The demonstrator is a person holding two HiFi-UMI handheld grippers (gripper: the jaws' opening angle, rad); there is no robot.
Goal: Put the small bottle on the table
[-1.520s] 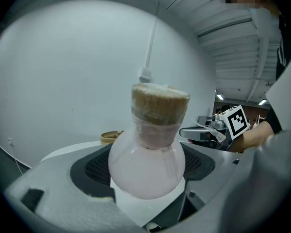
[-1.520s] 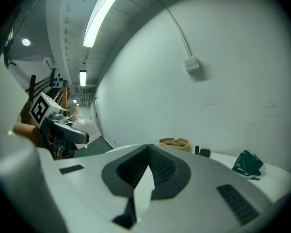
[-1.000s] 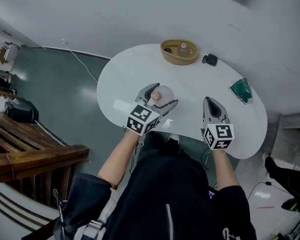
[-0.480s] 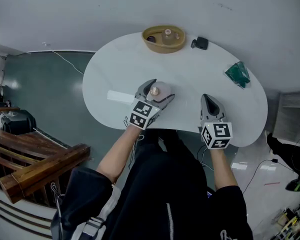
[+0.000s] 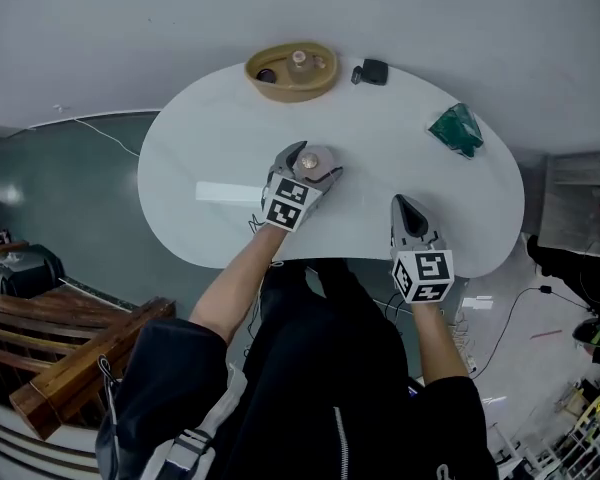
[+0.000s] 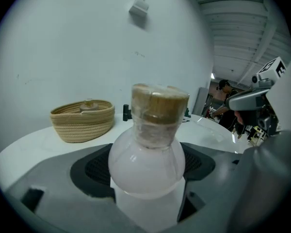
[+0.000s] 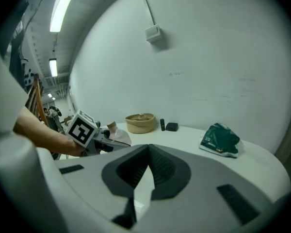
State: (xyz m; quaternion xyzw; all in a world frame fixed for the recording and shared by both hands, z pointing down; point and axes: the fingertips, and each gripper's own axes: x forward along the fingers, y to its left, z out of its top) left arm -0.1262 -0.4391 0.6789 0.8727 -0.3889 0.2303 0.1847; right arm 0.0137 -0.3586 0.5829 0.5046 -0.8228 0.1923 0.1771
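Firmly, the left gripper (image 5: 310,163) has its jaws closed part-way on the bottle (image 6: 146,161), one pad on each side of the round, milky-white body. The bottle stands upright between the jaws, with its cork (image 6: 159,105) above them. From the head view it is over the middle of the table (image 5: 210,158), towards the near side. Whether its base touches the tabletop is hard to say, since the jaws cover the lower part.

Ahead of the left gripper and a little to its left, a basket (image 6: 82,121) sits at the far edge of the table with a small capped thing inside. A black box (image 5: 373,71) lies just right of the basket.

The right gripper (image 5: 406,208) is to the right of the left one and apart from it, nearer the person, at the near edge of the table. Its jaws are pressed together at the tips and hold nothing. Ahead of it and to the right lies a green bag (image 7: 221,139). The left gripper and the bottle show off to its left in the right gripper view.
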